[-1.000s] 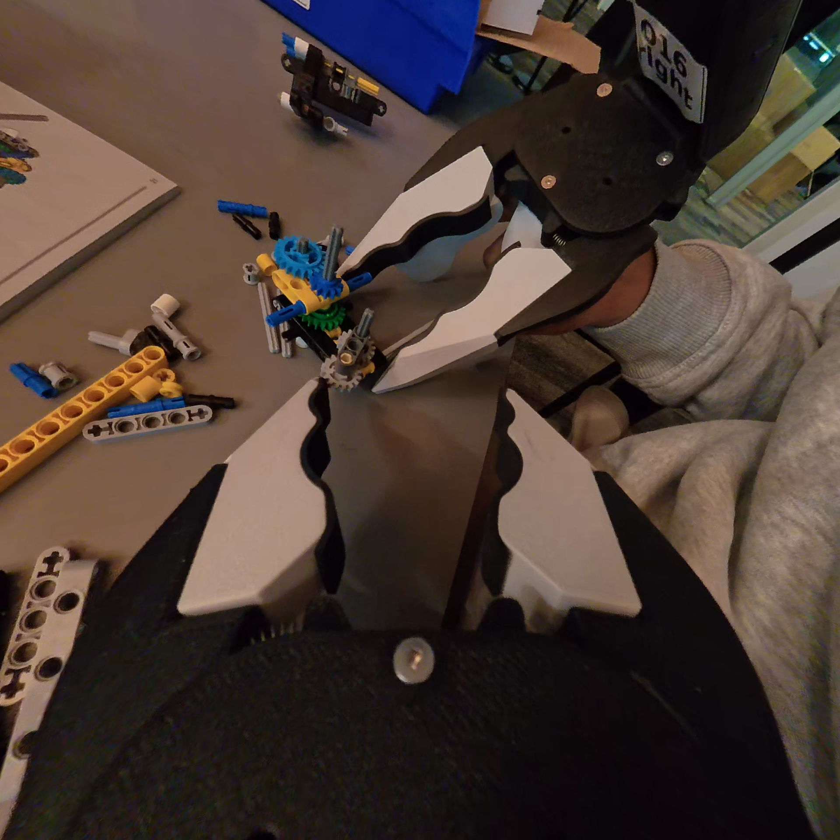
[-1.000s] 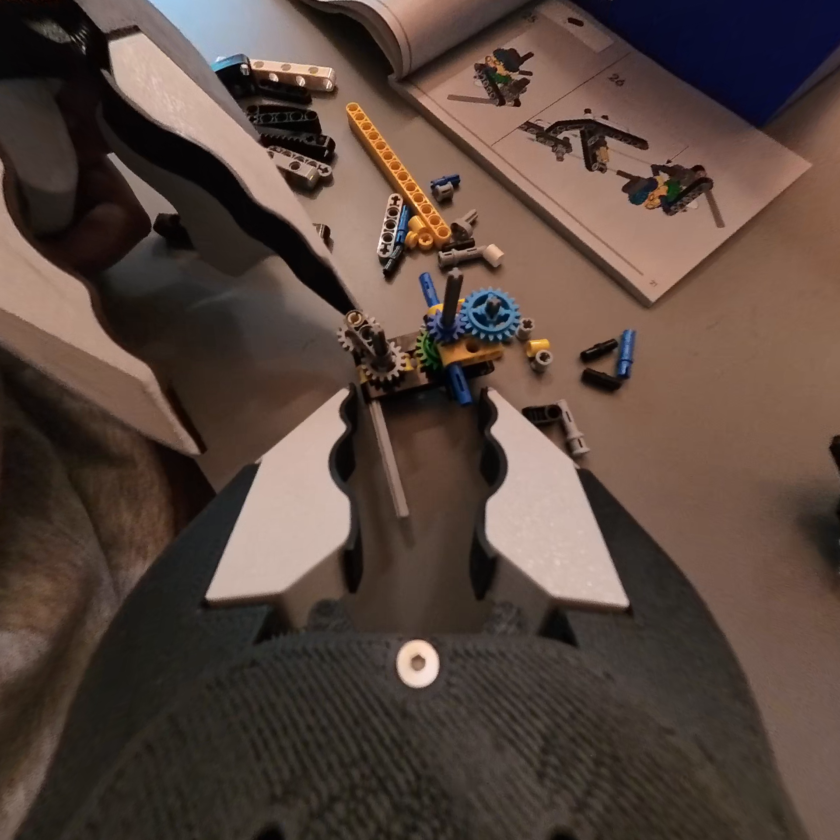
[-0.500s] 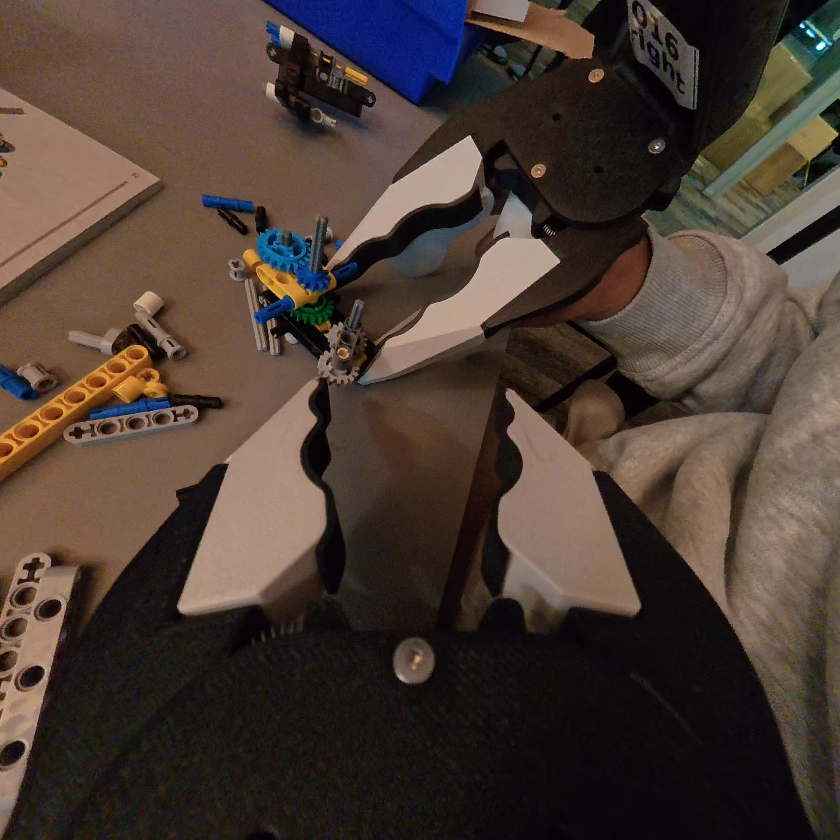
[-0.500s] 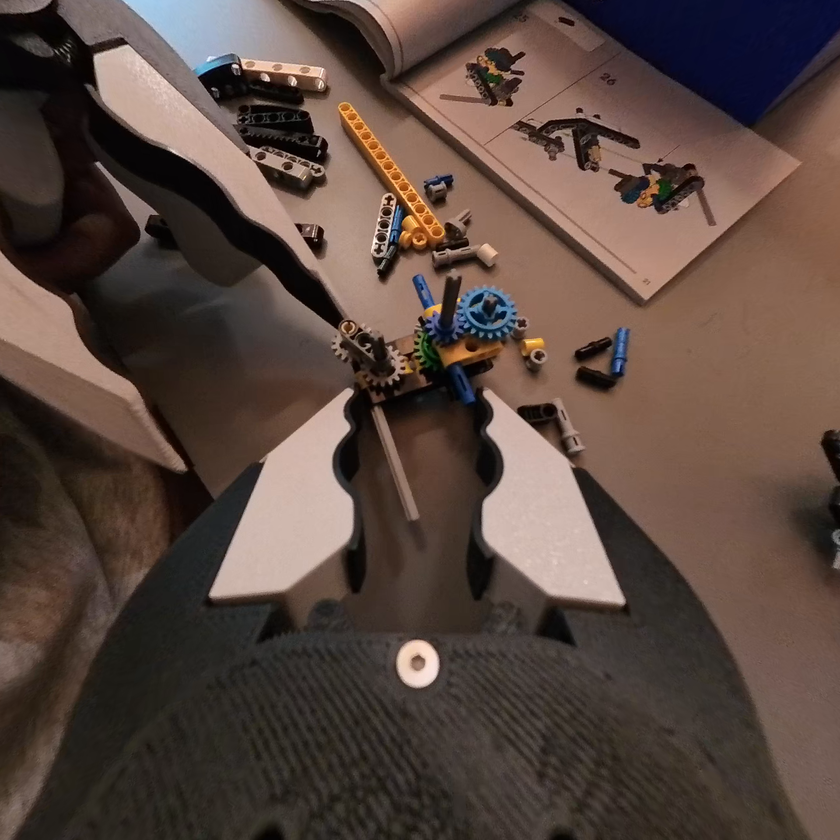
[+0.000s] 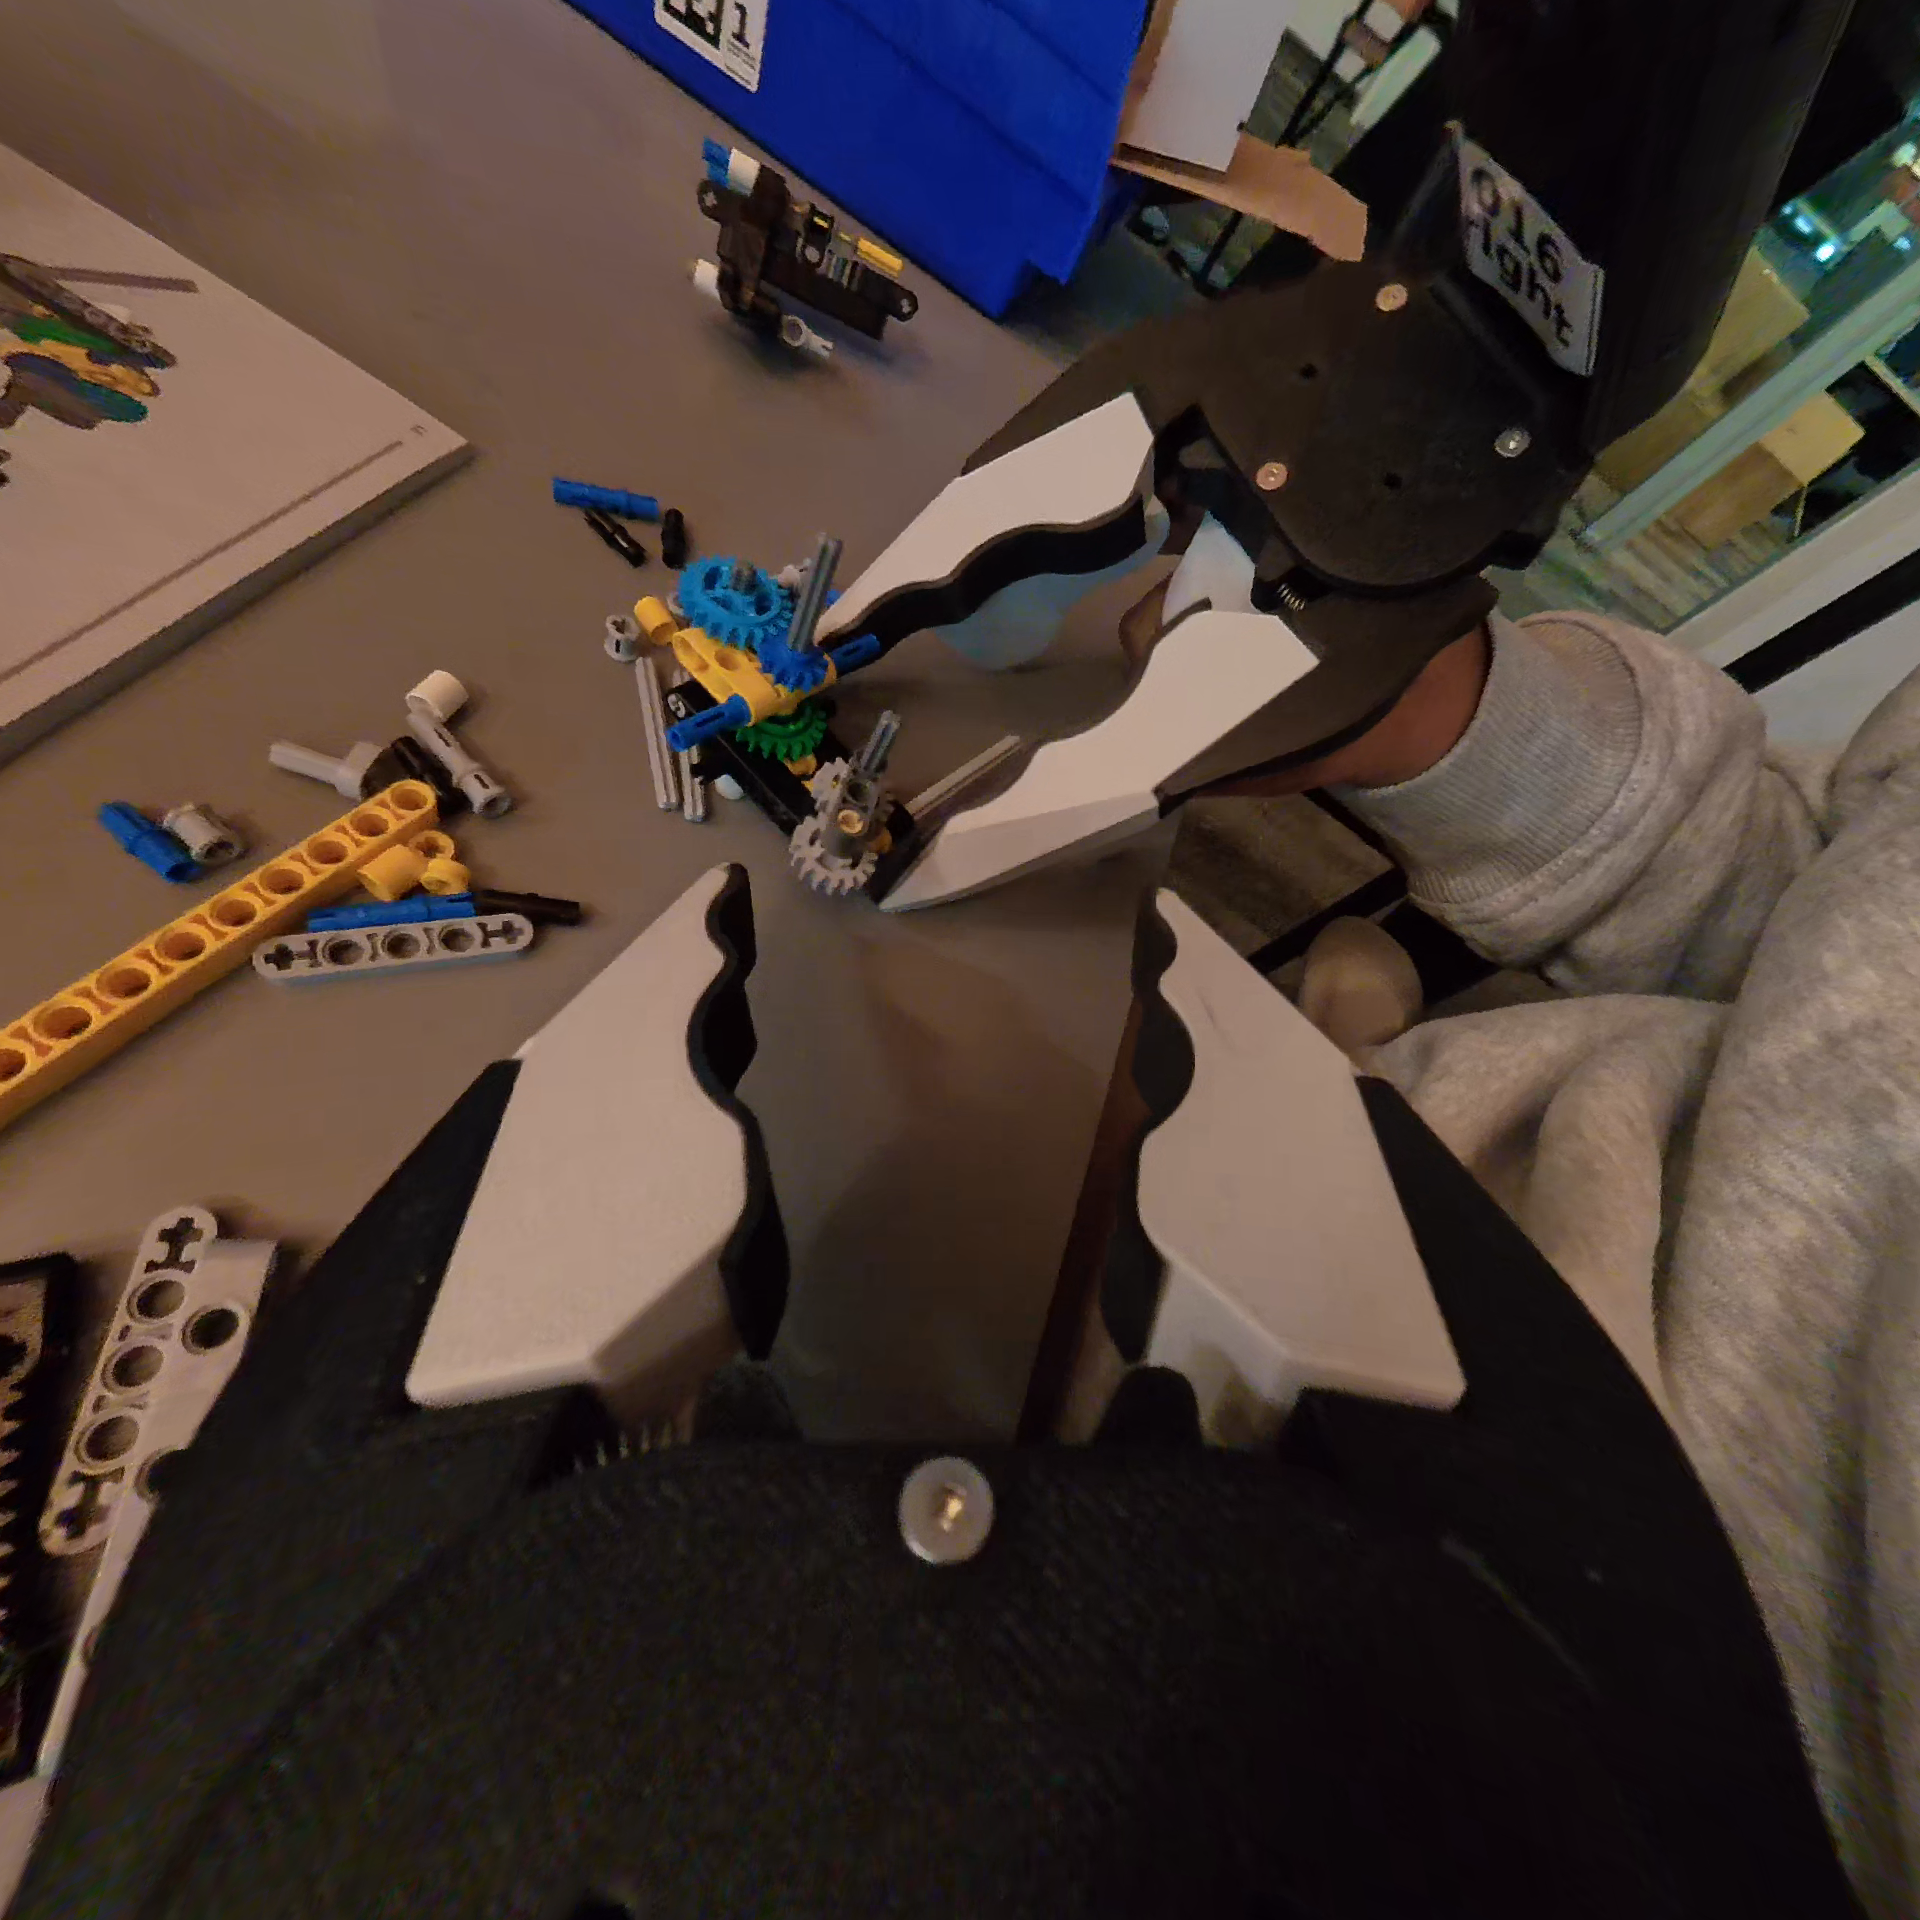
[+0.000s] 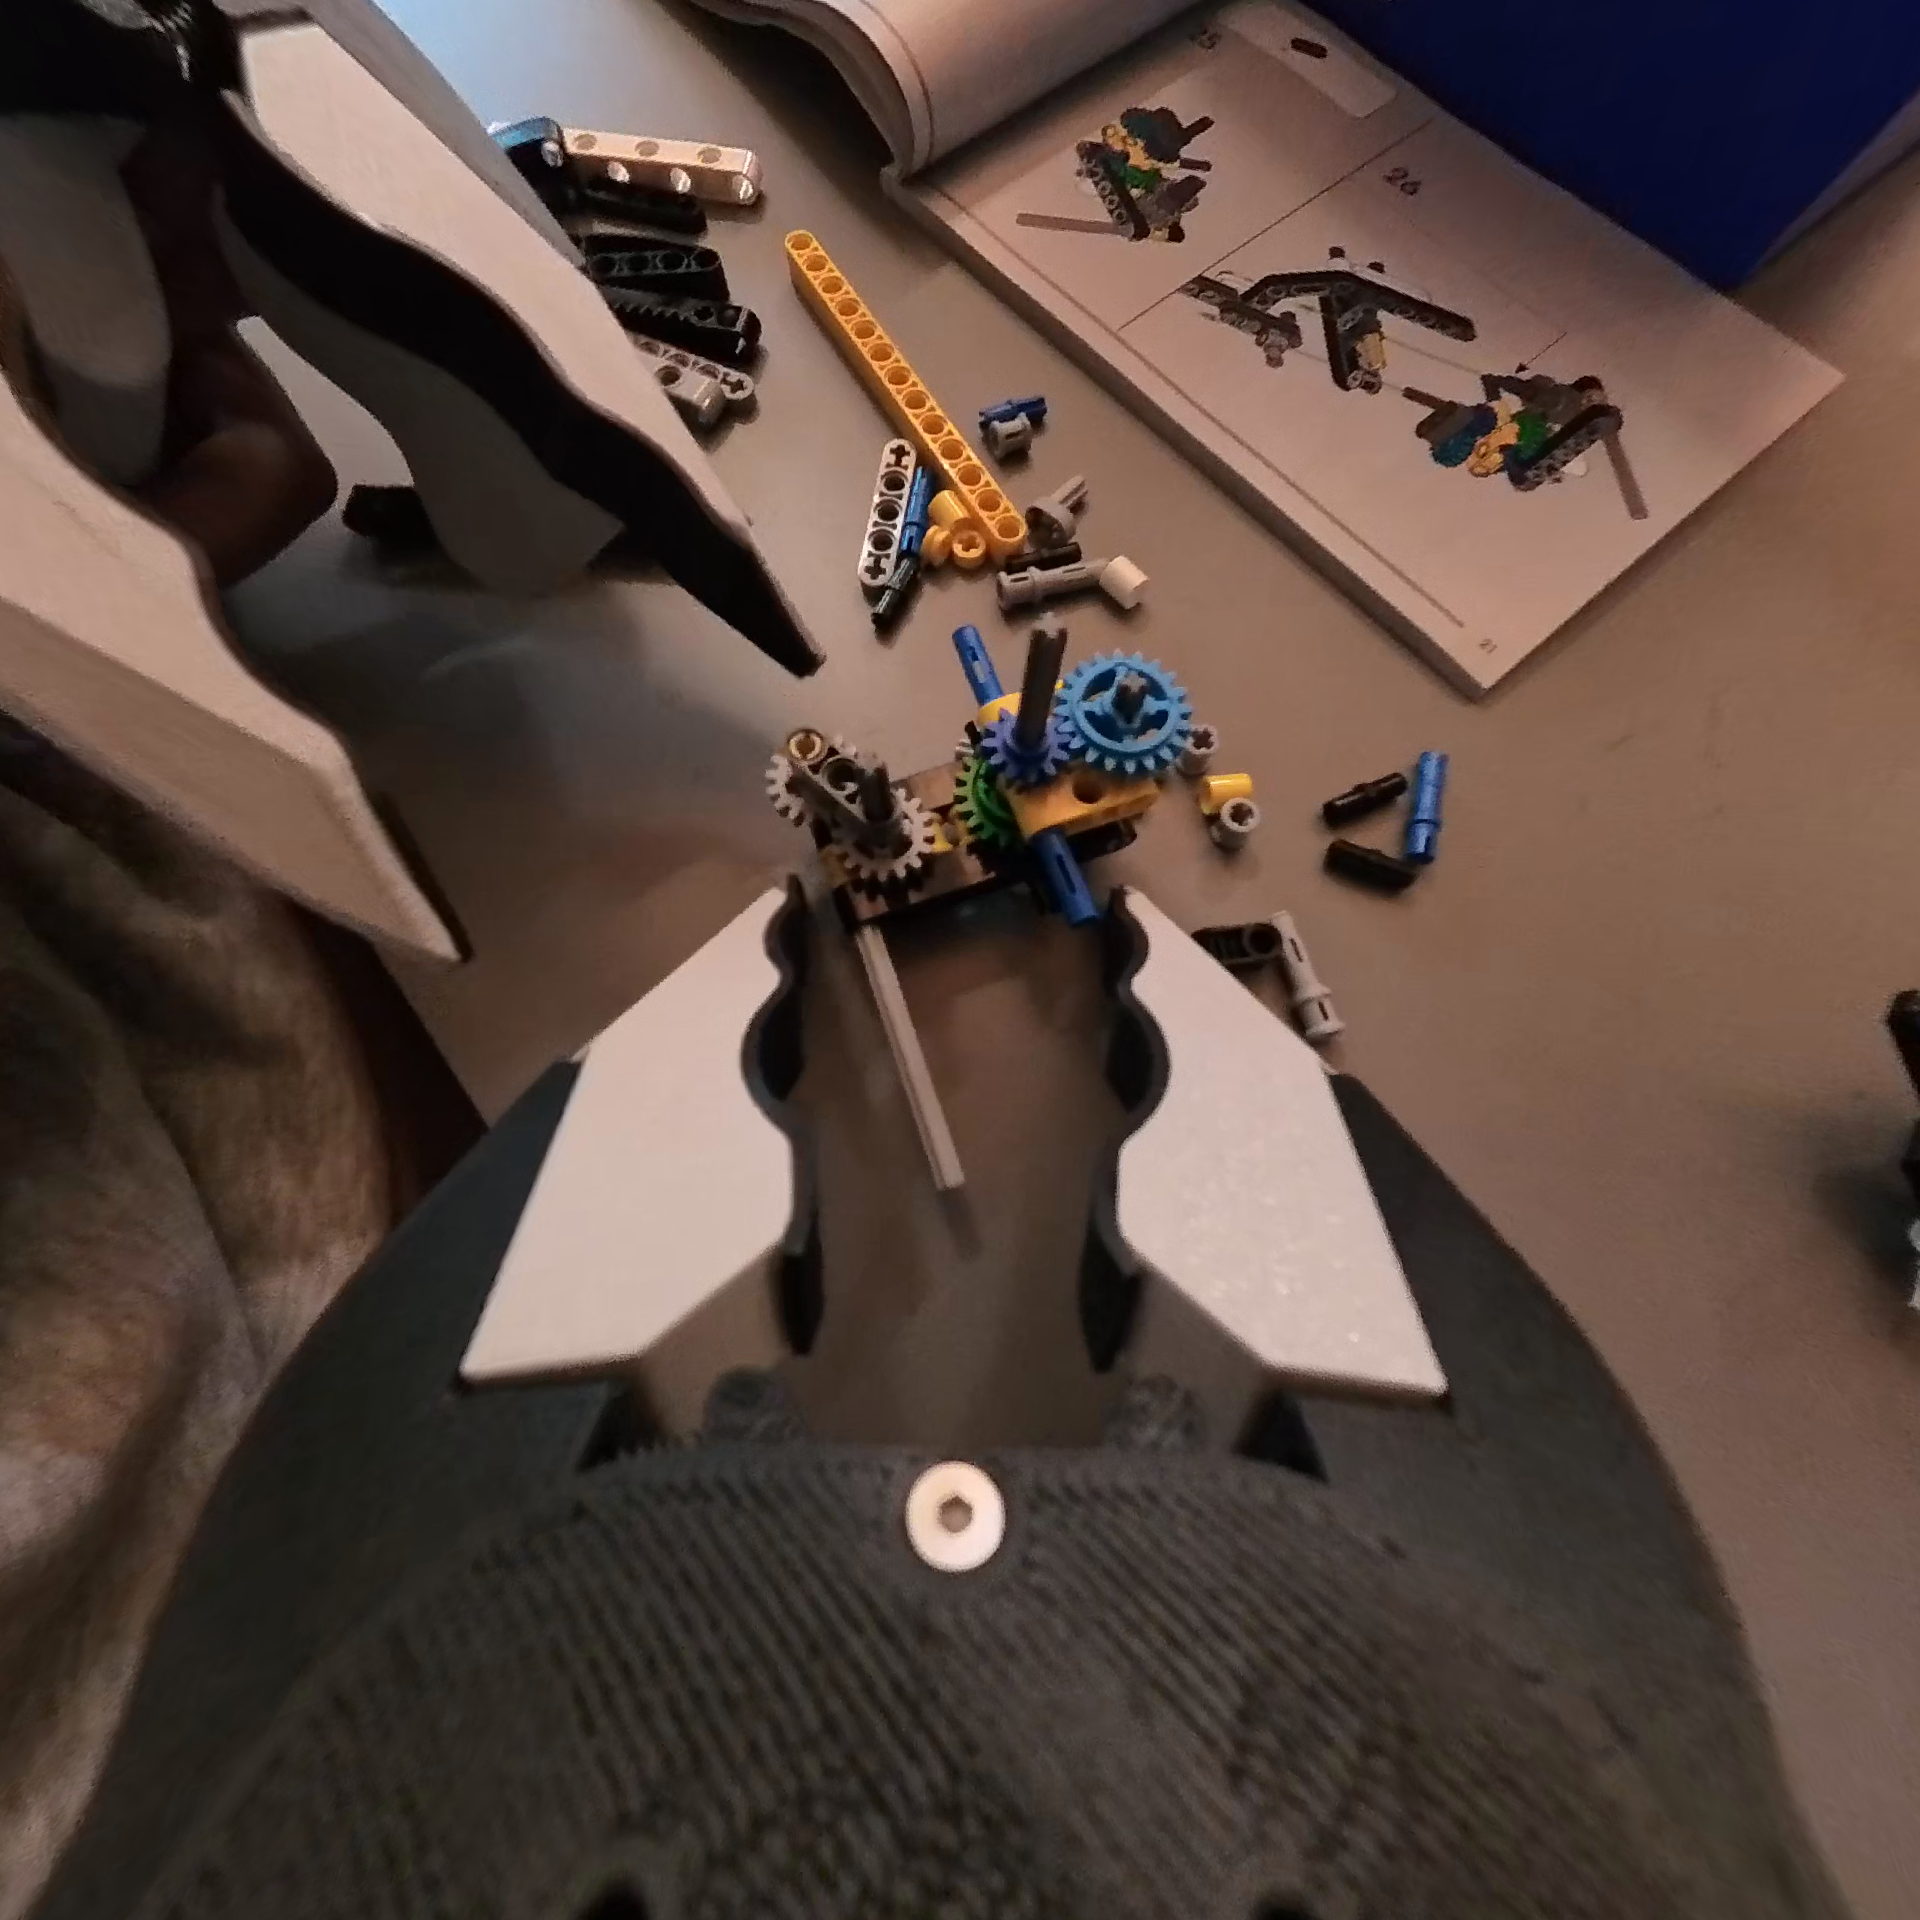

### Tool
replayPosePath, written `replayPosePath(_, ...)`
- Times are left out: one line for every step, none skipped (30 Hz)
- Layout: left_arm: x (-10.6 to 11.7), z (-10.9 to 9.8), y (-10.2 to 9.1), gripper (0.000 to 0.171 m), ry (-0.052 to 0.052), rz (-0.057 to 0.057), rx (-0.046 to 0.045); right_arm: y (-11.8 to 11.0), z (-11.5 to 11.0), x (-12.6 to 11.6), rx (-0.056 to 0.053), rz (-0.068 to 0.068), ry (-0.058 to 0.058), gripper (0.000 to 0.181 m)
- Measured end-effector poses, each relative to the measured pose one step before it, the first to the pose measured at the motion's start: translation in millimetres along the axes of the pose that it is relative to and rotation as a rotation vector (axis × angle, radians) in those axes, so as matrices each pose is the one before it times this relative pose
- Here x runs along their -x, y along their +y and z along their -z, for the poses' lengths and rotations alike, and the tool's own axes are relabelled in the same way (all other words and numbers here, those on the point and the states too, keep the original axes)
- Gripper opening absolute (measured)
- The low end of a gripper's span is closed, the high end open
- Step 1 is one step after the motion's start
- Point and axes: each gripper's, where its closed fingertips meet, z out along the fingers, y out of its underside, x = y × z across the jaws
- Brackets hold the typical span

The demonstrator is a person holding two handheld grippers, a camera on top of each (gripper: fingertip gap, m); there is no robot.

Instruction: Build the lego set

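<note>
A small gear assembly (image 5: 748, 686) with blue, green and grey gears on a black and yellow base sits on the grey table; it also shows in the right wrist view (image 6: 1081, 800). My right gripper (image 6: 956, 899) spans it, one fingertip against the blue pin end and the other against the black base by the grey gear (image 5: 836, 857). It also shows in the left wrist view (image 5: 862, 769). A thin grey axle (image 6: 914, 1070) lies between its fingers. My left gripper (image 5: 940, 894) is open and empty, its left tip just short of the grey gear.
Loose parts lie left of the assembly: a long yellow beam (image 5: 208, 935), grey and blue pins, and black pins (image 6: 1361, 862). There is an open instruction booklet (image 6: 1351, 291), a blue bin (image 5: 935, 125), a second black sub-assembly (image 5: 800, 260) and white beams (image 5: 135, 1361). A person's grey sleeve (image 5: 1558, 810) is at the table edge.
Almost nothing. Both grippers keep the same opening and the same places around the assembly; the views shift only slightly. No part has moved on the table.
</note>
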Motion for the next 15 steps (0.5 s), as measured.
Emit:
replayPosePath(0.58,0.41,-0.53,0.072,0.0014,0.0066,-0.0036,0.04,0.01,0.64,0.0004,0.0023,-0.0035,0.059)
replayPosePath(0.24,0.23,-0.3,0.072,0.0015,0.0039,-0.00288,0.0,-0.03,0.73,0.0003,0.0031,-0.003,0.061)
replayPosePath(0.11,0.22,-0.26,0.072,0.0008,0.0023,-0.0017,-0.06,0.18,0.61,-0.0011,0.0035,-0.0022,0.062)
replayPosePath(0.2,0.07,-0.1,0.072,0.0,0.0014,-0.00104,-0.41,0.54,0.76,-0.0045,0.0036,-0.0028,0.063)
replayPosePath(0.17,0.08,-0.14,0.072,-0.0005,0.0004,-0.0011,-0.77,1.02,0.67,-0.0074,0.0021,-0.0031,0.064)
replayPosePath(-0.04,0.13,-0.12,0.072,-0.0002,-0.0006,-0.00123,-0.91,1.38,0.65,-0.0095,-0.0006,-0.0054,0.065)
replayPosePath(0.18,-0.06,-0.04,0.072,-0.0022,-0.0016,-0.00003,-1.2,1.63,0.66,-0.0119,-0.004,-0.008,0.066)
replayPosePath(0.28,-0.26,0.22,0.072,-0.0075,-0.0062,0.0023,-1.65,1.97,0.66,-0.0152,-0.0068,-0.011,0.068)
replayPosePath(-0.07,-0.33,0.41,0.072,-0.0109,-0.0171,0.00406,-2.28,2.15,1.02,-0.0185,-0.0078,-0.0154,0.07)
replayPosePath(-0.29,-0.3,0.09,0.072,-0.0147,-0.0267,0.00459,-2.42,2.3,0.27,-0.02,-0.0097,-0.0129,0.072)
replayPosePath(0.06,-0.21,-0.27,0.072,-0.0185,-0.0313,0.00372,-2.37,2.33,-0.54,-0.0195,-0.0114,-0.0089,0.072)
replayPosePath(0.21,0.01,-0.56,0.072,-0.0171,-0.0297,0.00198,-2.07,2.19,-1.07,-0.0176,-0.0113,-0.0071,0.072)
replayPosePath(0.33,0.18,-1.02,0.072,-0.0129,-0.0219,-0.00133,-1.81,2.24,-1.38,-0.0154,-0.0099,-0.0046,0.073)
replayPosePath(0.73,0.52,-1.15,0.072,-0.0094,-0.0129,-0.00488,-1.73,2.18,-1.55,-0.0147,-0.0077,-0.0036,0.073)
replayPosePath(1.54,0.77,-1.39,0.072,-0.0096,-0.0073,-0.00725,-1.96,2.27,-1.54,-0.0161,-0.0063,-0.0023,0.073)
